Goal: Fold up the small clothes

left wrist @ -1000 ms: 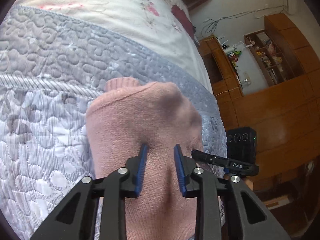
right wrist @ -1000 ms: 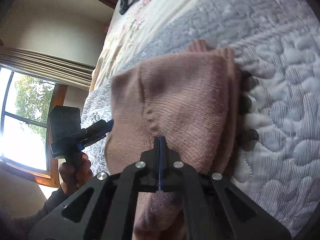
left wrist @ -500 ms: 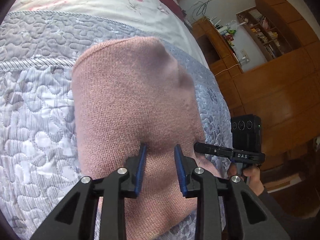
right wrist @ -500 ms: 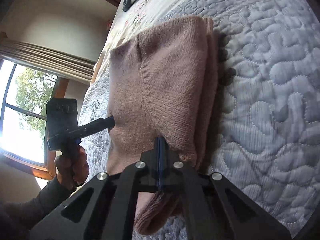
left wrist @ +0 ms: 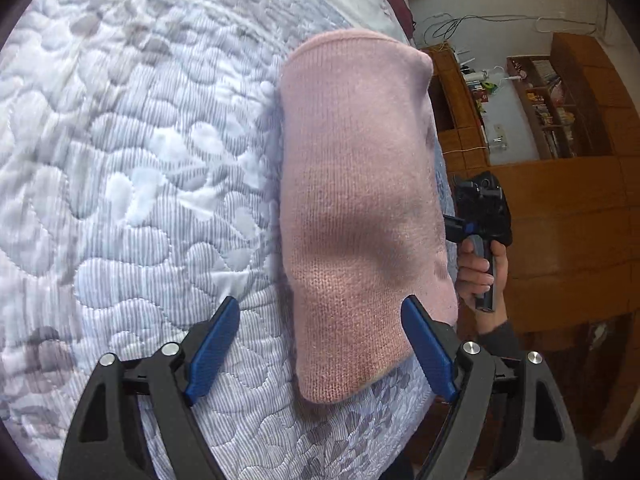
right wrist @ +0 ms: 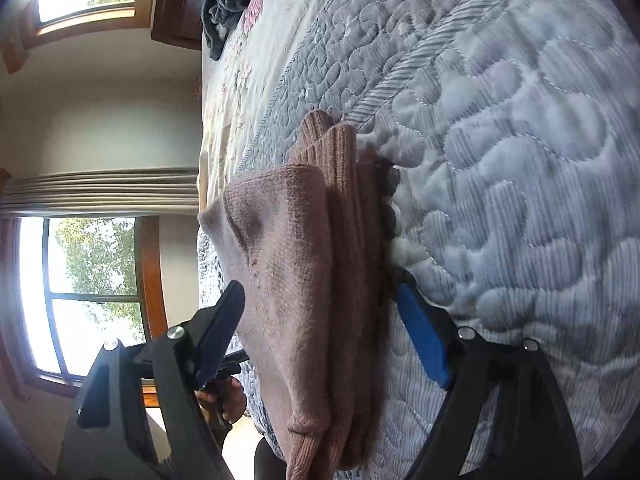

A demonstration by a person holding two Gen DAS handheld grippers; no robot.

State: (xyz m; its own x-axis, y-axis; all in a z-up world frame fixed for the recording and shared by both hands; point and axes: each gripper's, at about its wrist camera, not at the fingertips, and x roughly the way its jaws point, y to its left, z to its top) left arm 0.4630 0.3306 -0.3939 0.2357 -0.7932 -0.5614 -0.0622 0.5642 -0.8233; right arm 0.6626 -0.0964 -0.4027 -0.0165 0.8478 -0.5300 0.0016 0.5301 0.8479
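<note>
Lying folded on the grey quilted bedspread point(left wrist: 120, 200), the pink knitted garment point(left wrist: 360, 200) runs lengthwise straight ahead of my left gripper point(left wrist: 320, 344) and right gripper point(right wrist: 320, 332) — both spread wide, empty.

**Both grippers let go of the folded knit**

The left gripper point(left wrist: 320, 344) spread its jaws from a narrow gap to wide. The right gripper point(right wrist: 320, 332), earlier clamped on the pink knit garment point(left wrist: 360, 200), released it, leaving it folded near the quilt's point(left wrist: 140, 160) edge.
</note>
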